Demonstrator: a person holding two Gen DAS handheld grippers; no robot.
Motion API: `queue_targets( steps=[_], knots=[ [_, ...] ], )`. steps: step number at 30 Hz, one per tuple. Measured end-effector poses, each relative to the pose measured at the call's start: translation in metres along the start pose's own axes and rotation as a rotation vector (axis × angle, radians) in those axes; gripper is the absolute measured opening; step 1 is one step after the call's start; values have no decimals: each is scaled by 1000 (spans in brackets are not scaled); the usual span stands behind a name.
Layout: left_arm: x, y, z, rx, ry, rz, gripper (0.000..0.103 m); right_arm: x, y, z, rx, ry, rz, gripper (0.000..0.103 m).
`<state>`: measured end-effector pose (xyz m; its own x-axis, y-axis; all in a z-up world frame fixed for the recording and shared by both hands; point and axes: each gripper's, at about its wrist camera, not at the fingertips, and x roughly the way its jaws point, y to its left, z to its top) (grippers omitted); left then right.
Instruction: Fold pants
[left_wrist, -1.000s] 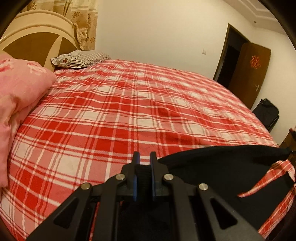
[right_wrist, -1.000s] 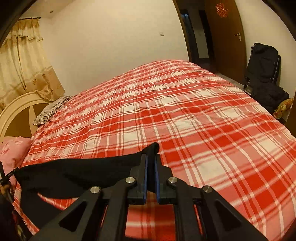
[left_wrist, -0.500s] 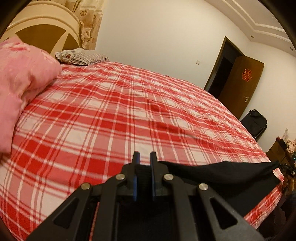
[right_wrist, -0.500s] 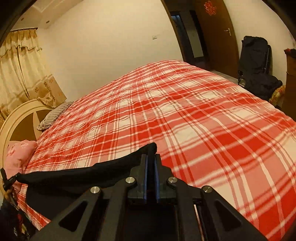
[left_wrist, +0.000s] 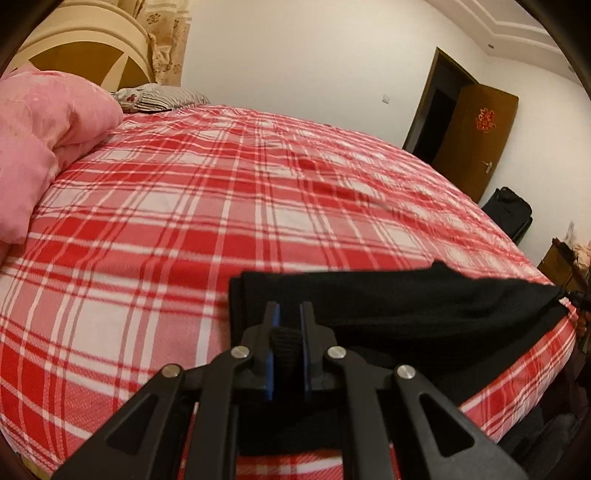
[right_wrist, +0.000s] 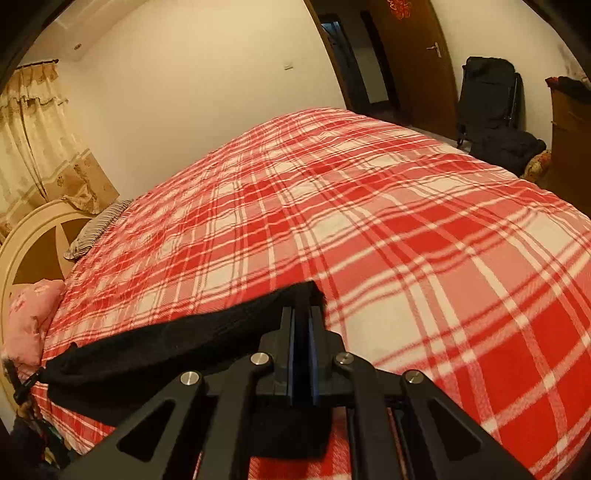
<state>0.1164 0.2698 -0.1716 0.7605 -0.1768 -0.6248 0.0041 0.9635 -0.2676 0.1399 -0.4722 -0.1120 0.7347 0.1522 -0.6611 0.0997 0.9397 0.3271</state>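
Observation:
Black pants (left_wrist: 399, 299) hang stretched between my two grippers over the near edge of a red plaid bed (left_wrist: 221, 206). My left gripper (left_wrist: 288, 314) is shut on one end of the pants. My right gripper (right_wrist: 302, 314) is shut on the other end of the pants (right_wrist: 177, 343). The cloth runs taut from each gripper sideways to the other, with a lower layer drooping onto the bed's front edge. The rest of the pants is hidden below the grippers.
A pink quilt (left_wrist: 44, 140) lies at the left by the cream headboard (left_wrist: 85, 48), with a striped pillow (left_wrist: 159, 98) behind. A brown door (left_wrist: 476, 136) and a black bag (right_wrist: 491, 110) stand past the bed's far right side.
Both grippers have moved up and forward over the bed with the pants. The pants' top edge now sits higher and further onto the plaid sheet.

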Motion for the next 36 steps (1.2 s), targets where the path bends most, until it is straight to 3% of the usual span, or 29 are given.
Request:
queue_targets(
  steps=[3,5,7,8,14,19,23,27,32,36],
  knots=[
    [0,3,-4,-8,2,-12,11,-6,-5,-4,12,10,-10,9],
    [2,5,-6,-13,9,-18,12,-11,-8,-5,16,10,-39,22],
    [1,5,-9,-7,9,-15,15,-21,-12,-6,34,-1,-56,52],
    [0,5,-10,-5,13,-14,16,-26,-14,-7,44,-7,-55,54],
    [-13,5,-23,26,19,-4,25,-55,-1,-7,34,-45,-71,55],
    [-24,8,-29,56,20,35,44,-52,69,-15,-172,-2,-39,55],
    [-32,7,-31,95,9,66,45,-36,138,-32,-340,53,-1,55],
    [-29,-17,-33,241,7,118,44,-13,221,-61,-563,120,63,55],
    [-22,-43,-36,364,16,109,44,12,309,-95,-761,185,192,55],
    [-10,-48,-33,384,36,127,32,39,358,-127,-883,239,240,55]
  ],
)
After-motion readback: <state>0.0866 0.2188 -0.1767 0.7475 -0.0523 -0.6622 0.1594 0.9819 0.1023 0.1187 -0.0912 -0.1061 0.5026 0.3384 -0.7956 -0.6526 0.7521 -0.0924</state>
